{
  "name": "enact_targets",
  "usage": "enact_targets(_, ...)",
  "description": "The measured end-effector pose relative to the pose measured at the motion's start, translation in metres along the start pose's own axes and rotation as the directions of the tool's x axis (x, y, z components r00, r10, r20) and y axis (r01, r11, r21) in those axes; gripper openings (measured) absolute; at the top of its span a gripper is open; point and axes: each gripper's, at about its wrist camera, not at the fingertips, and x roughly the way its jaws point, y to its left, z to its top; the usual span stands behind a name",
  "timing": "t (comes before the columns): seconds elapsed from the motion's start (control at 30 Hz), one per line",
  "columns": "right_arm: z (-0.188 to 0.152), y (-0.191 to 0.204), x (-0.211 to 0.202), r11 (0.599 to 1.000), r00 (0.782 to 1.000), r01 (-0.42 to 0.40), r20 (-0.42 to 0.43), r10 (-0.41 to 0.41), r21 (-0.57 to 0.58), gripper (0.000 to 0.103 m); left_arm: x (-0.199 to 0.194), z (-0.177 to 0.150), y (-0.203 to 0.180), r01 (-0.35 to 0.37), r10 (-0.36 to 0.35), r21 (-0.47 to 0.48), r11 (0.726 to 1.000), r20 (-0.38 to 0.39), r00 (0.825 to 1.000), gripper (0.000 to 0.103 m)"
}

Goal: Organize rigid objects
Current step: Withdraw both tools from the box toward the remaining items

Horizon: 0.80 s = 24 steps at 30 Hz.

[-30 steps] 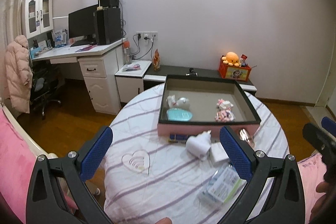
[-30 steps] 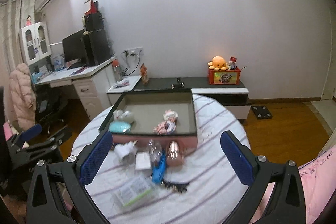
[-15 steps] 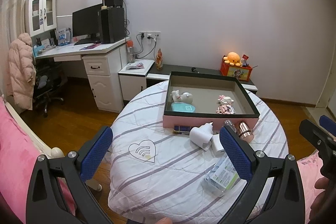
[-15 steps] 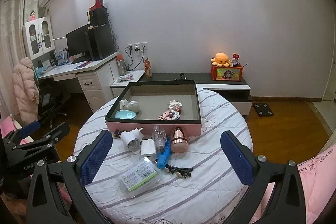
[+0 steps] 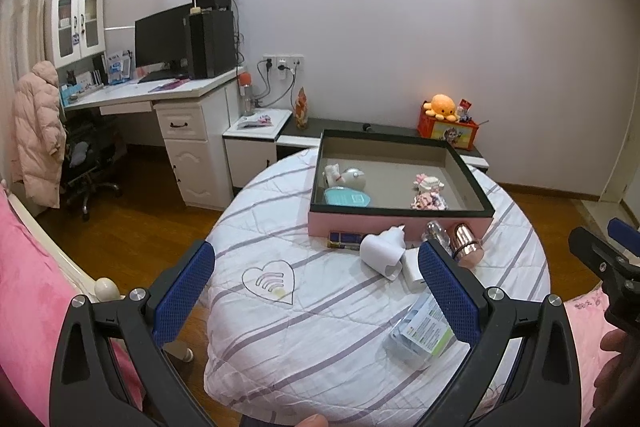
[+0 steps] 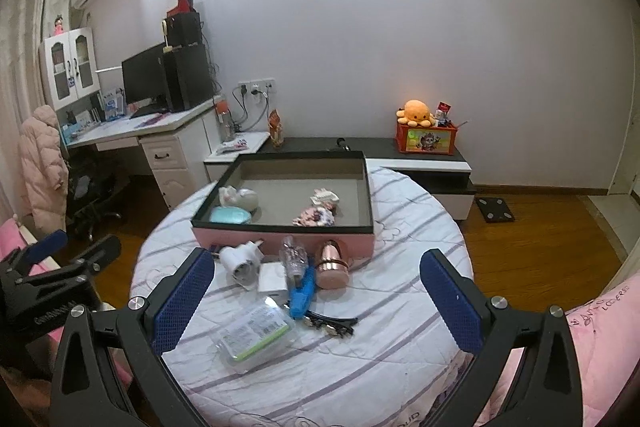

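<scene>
Rigid objects scattered on round table (image 6: pixel 400 339) under white quilt with purple stripes. Largest first: pink box (image 6: pixel 280 242) with black rim, open-topped, toward far side of table, holding white rounded item (image 6: pixel 240 197), teal oval case (image 6: pixel 231 215) and small pink-white figures (image 6: pixel 318 211) on grey floor. In front of box, on quilt: clear plastic packet with green-white label (image 6: pixel 256 333) nearest the grippers; white plug adapter (image 6: pixel 240 261) lying tilted; rose-gold metal cup (image 6: pixel 331 265) on its side, touching box front; white square charger (image 6: pixel 273 277) between adapter and blue item; clear small bottle (image 6: pixel 294 257) beside cup; blue flat tool (image 6: pixel 302 293) angled toward near edge; dark hair clip or similar (image 6: pixel 330 323), too small to identify, just beside blue tool; dark blue flat stick (image 5: pixel 344 239) against box front at left.

Left gripper (image 5: pixel 316 291) raised above near-left part of table, level, aimed at box; fingers spread wide, nothing between blue pads (image 5: pixel 182 291). Right gripper (image 6: pixel 316 297) likewise raised over near edge, aimed at the pile, jaws spread wide and holding nothing, pads (image 6: pixel 452 301) well clear of all objects. Each gripper visible at edge of the other's view, well apart. Part of a hand (image 5: pixel 616 359) at lower right of left view.
</scene>
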Motion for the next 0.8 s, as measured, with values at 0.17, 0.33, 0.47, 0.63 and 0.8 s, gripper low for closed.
enact_targets(0.17, -0.013, -0.019, 0.022, 0.999, 0.997, 0.034, -0.068, -0.032, 0.016, 0.103, 0.018, -0.009, -0.006, 0.011, -0.010, 0.014, 1.000, -0.051, 0.999, 0.103)
enact_targets(0.33, -0.029, -0.028, 0.048, 0.999, 0.987, 0.039, -0.155, -0.041, -0.016, 0.103, 0.042, -0.018, -0.015, 0.017, -0.014, 0.035, 0.999, -0.100, 0.995, 0.103)
enact_targets(0.47, -0.041, -0.032, 0.069, 0.999, 0.976, 0.025, -0.215, -0.031, -0.029, 0.103, 0.062, -0.023, -0.021, 0.022, -0.016, 0.046, 0.999, -0.137, 0.990, 0.103)
enact_targets(0.63, -0.051, -0.034, 0.096, 0.999, 0.959, -0.003, -0.284, -0.008, -0.040, 0.103, 0.092, -0.028, -0.029, 0.037, -0.026, 0.056, 0.998, -0.184, 0.983, 0.103)
enact_targets(0.8, -0.063, -0.032, 0.123, 0.996, 0.939, -0.025, -0.344, -0.006, -0.084, 0.103, 0.124, -0.031, -0.035, 0.043, -0.028, 0.063, 0.997, -0.234, 0.972, 0.103)
